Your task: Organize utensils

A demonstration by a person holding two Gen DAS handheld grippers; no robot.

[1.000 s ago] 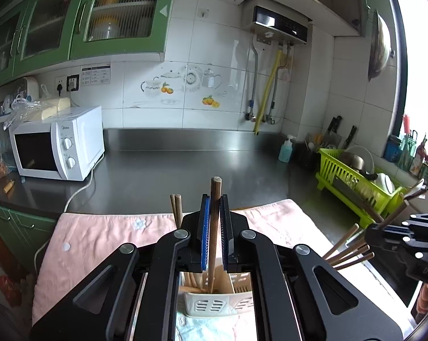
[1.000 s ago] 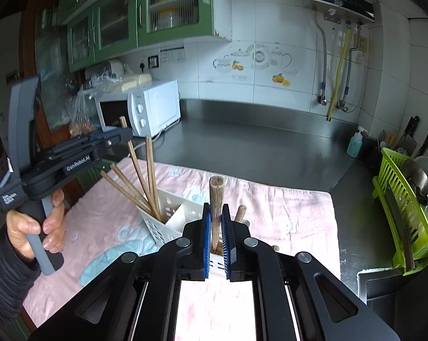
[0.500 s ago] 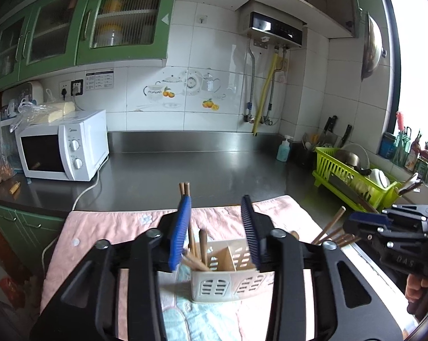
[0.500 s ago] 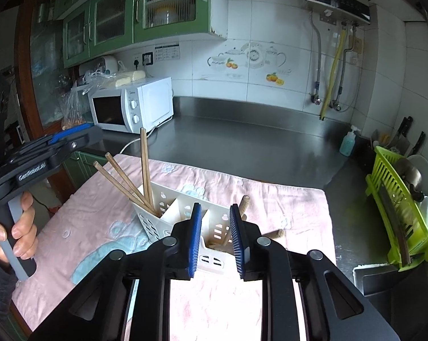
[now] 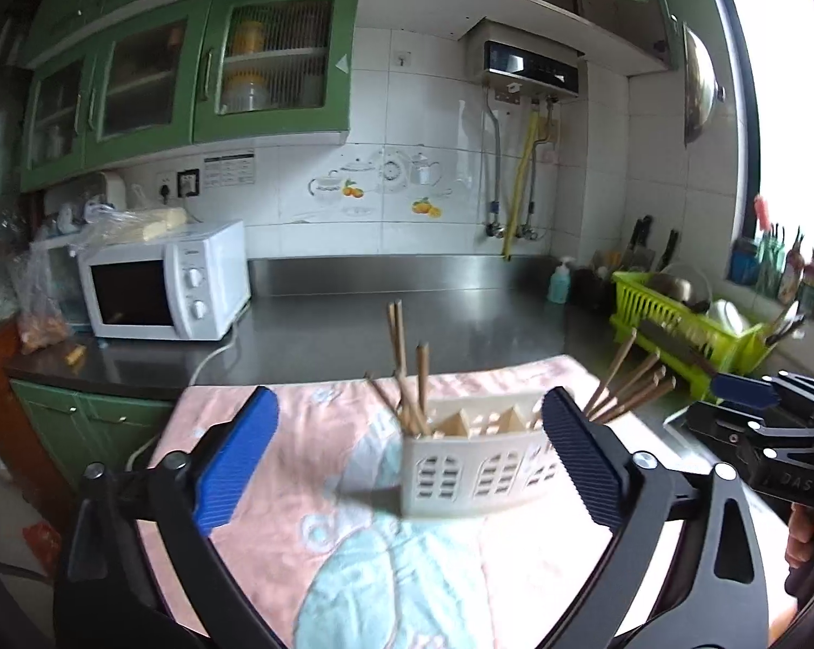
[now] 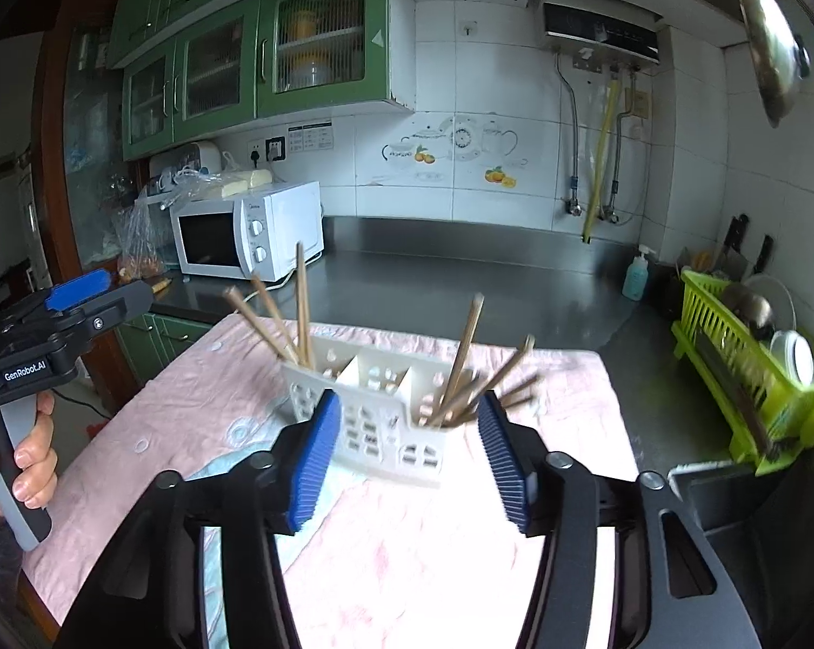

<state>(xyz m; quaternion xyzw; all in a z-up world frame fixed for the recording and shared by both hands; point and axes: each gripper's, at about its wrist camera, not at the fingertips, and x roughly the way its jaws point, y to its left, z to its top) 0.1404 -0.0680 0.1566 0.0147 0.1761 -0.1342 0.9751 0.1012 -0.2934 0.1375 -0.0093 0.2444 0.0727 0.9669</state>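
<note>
A white slotted utensil caddy [image 5: 477, 465] [image 6: 374, 416] stands on the pink towel [image 5: 326, 422] [image 6: 201, 389]. Wooden chopsticks [image 5: 407, 373] [image 6: 293, 319] stand in its left compartment. More wooden utensils [image 5: 628, 384] [image 6: 472, 373] lean out of its right compartment. My left gripper [image 5: 407, 454] is wide open and empty, held back from the caddy. My right gripper [image 6: 407, 459] is open and empty, just in front of the caddy. The right gripper also shows at the right edge of the left wrist view [image 5: 769, 427]. The left gripper shows at the left edge of the right wrist view [image 6: 55, 324].
A white microwave [image 5: 164, 286] [image 6: 250, 232] stands at the back left of the steel counter [image 5: 407, 324]. A green dish rack [image 5: 688, 324] [image 6: 758, 378] with dishes sits at the right, a soap bottle [image 5: 561, 278] beside it. Green cabinets [image 5: 191, 81] hang above.
Both grippers opened and let go of the wooden utensils, which now stand in the caddy. Both grippers pulled back and away from it.
</note>
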